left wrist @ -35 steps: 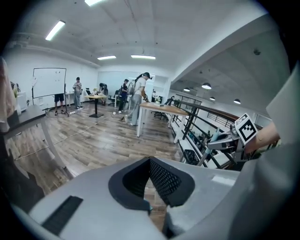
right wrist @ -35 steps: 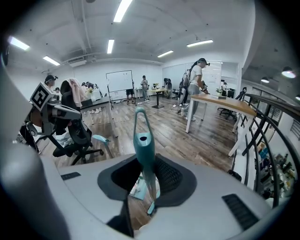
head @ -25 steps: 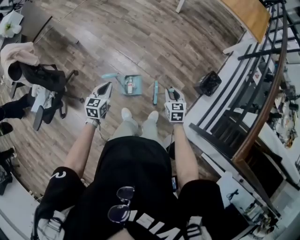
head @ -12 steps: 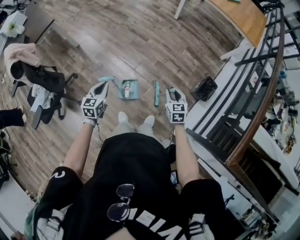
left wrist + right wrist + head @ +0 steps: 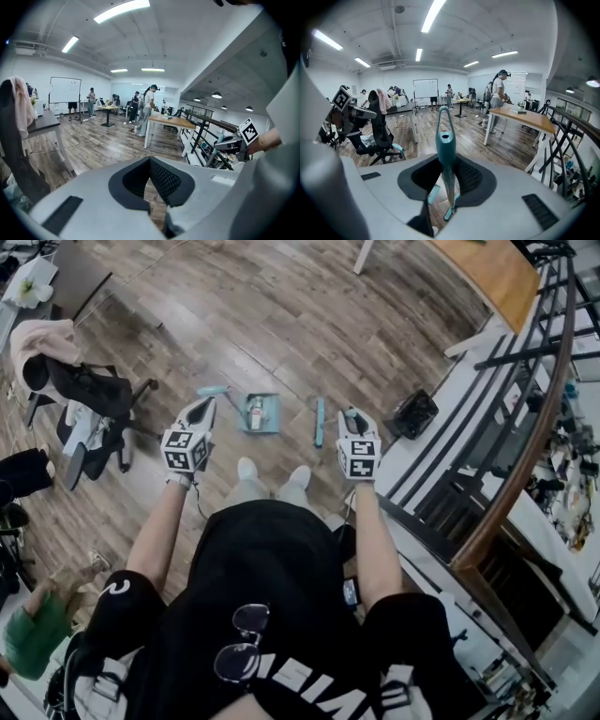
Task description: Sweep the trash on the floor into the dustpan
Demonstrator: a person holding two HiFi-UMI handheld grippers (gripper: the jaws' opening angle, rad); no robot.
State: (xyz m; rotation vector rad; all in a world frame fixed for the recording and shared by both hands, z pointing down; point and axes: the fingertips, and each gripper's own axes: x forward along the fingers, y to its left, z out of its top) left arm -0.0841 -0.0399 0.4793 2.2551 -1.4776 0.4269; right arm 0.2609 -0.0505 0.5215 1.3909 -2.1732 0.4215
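Overhead, little has changed from half a second ago: the right gripper [image 5: 351,414] has drifted slightly outward and the broom head [image 5: 320,421] with it, while the dustpan [image 5: 270,416] has stayed put on the plank floor [image 5: 281,324]. The square teal dustpan lies ahead of and between the two pairs of fingertips. It holds one small pale piece of trash [image 5: 254,412]. The slim teal broom head lies just inside the right fingertips. The left gripper [image 5: 204,409] tapers to a point.

In the left gripper view, the ribbed black fingers [image 5: 165,180] meet at their tips with nothing between them.

In the right gripper view, the fingers [image 5: 469,176] are clamped on the upright teal broom handle [image 5: 444,140], whose smooth plastic top ends in a hanging loop.
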